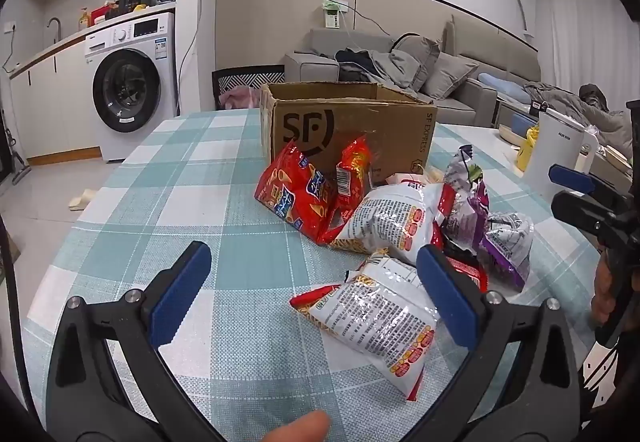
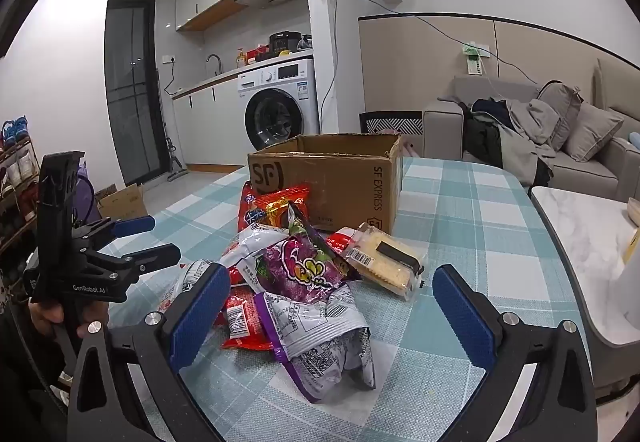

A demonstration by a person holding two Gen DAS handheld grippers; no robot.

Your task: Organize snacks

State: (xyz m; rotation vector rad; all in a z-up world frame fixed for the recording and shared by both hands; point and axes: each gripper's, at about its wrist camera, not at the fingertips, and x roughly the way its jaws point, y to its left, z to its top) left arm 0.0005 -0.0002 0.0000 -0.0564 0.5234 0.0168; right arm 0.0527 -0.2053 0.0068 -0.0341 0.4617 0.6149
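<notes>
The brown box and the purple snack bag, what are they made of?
The brown box looks like matte corrugated cardboard: dull brown faces, printed black letters, stiff folded flaps. The purple snack bag seems to be thin glossy plastic film, maybe foil-lined: it crinkles in sharp folds and shines under the light.

L wrist: from left, close | R: from right | shared: snack pile [image 1: 400,226], box [image 1: 344,122]

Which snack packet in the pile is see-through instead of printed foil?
The clear-wrapped pastry pack beside the cardboard box. You can see the pale crumbly cake through its wrapper; the other packets are opaque red, white or purple.
</notes>
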